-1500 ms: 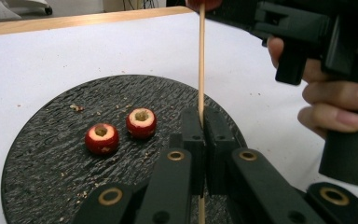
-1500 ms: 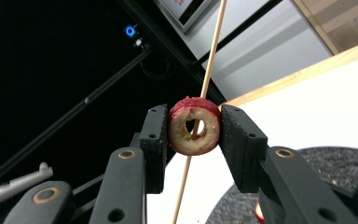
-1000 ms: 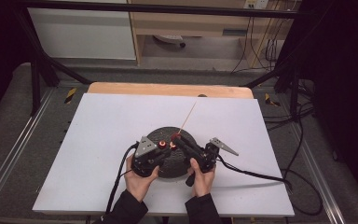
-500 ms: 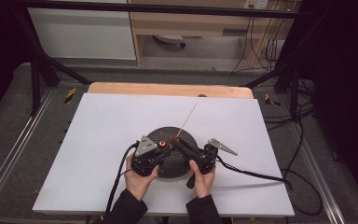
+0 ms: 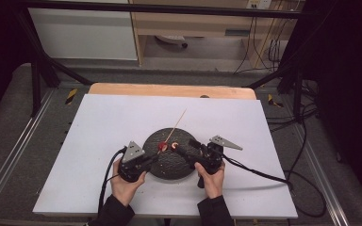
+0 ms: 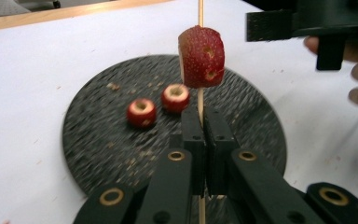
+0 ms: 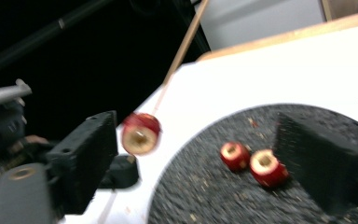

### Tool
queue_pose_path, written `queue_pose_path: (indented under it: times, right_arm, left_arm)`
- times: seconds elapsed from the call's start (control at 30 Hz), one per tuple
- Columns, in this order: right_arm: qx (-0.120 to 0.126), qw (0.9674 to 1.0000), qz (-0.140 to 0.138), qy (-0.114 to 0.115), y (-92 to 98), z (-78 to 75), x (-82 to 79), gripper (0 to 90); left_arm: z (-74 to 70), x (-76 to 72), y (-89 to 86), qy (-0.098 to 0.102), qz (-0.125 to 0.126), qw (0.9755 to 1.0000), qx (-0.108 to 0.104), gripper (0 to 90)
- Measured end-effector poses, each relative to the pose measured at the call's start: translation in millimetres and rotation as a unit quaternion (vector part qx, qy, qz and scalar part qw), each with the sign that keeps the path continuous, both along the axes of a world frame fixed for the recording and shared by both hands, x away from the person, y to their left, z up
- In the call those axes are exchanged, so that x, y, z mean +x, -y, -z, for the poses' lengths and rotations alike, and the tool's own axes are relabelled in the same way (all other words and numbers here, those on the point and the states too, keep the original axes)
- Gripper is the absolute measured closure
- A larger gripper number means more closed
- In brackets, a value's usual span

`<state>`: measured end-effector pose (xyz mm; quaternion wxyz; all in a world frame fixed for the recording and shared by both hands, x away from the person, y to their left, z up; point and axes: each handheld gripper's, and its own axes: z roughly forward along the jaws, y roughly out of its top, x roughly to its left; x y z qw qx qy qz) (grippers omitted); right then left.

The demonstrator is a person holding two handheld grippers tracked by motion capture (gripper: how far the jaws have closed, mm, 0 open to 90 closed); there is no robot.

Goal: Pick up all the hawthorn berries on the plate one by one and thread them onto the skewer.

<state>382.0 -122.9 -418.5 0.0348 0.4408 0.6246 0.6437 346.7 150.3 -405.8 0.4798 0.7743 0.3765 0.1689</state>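
A strawberry piece [image 6: 201,57] sat threaded on the wooden skewer [image 6: 199,11], above the black round plate [image 6: 98,140]. The left gripper [image 6: 200,123] was clamped on the skewer just below it. The right gripper [image 7: 193,154] had just been opening, nothing between its jaws. Two strawberry pieces [image 6: 158,106] lay on the plate.

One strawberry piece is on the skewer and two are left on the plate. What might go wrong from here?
1. The strawberry piece sits on a thin skewer pinched near its base by the left gripper; it may slide or twist.
2. The right gripper, jaws just opened, could knock the two pieces off the plate.
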Motion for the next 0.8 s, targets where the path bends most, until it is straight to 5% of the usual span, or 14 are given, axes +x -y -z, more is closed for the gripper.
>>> queue_pose_path:
  times: [0.37,0.8]
  right_arm:
    - [-0.078,0.9964,-0.028,-0.017,10.9,6.3,2.1,2.1]
    - [-0.146,0.9879,-0.05,-0.013,12.3,6.8,4.7,4.5]
  left_arm:
    - [9.4,-10.3,-39.3,-0.01,0.001,0.9998,0.02,87.9]
    - [25.8,-28.6,-74.2,-0.017,-0.002,0.9993,0.034,87.8]
